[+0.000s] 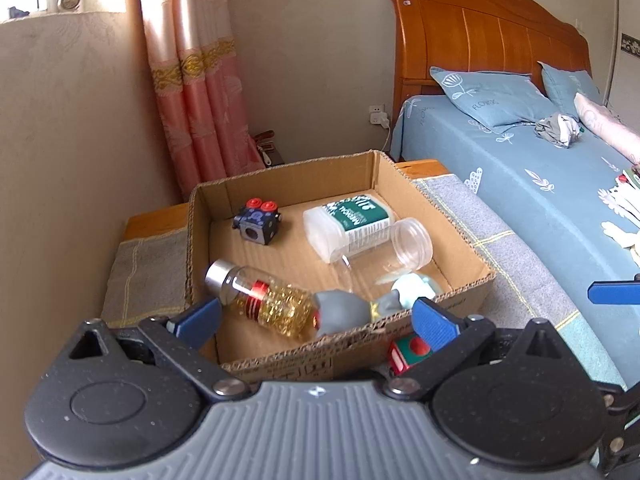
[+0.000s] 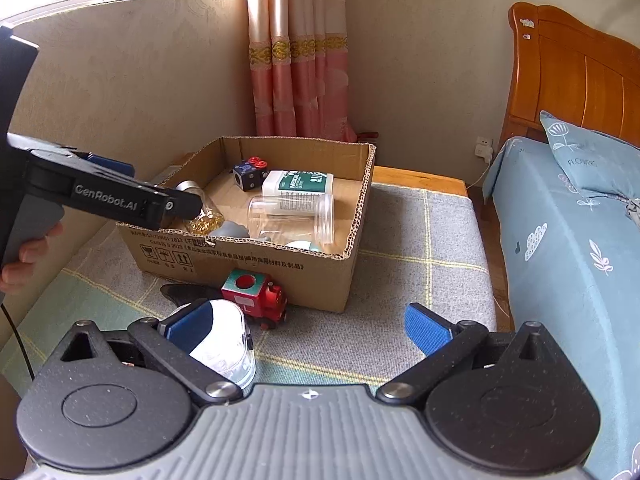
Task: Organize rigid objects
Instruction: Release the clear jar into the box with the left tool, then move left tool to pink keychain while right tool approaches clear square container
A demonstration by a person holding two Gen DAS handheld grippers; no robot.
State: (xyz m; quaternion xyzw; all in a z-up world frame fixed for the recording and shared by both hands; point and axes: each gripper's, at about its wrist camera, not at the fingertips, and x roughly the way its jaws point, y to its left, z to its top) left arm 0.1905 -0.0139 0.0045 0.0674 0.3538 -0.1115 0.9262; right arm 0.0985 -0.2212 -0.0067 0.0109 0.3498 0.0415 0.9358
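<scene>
Inside the cardboard box (image 1: pixel 460 276), a gold-flecked clear bottle (image 1: pixel 264 300) lies sideways.

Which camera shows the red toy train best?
The right wrist view: the red toy train stands whole on the mat before the cardboard box. The left wrist view catches only a corner of it behind the gripper's finger.

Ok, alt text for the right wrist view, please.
An open brown cardboard box on a grey checked cloth holds a clear plastic jar and a white green-labelled bottle. A red toy train lies outside it. The right gripper is open; the left gripper reaches over the box.
</scene>
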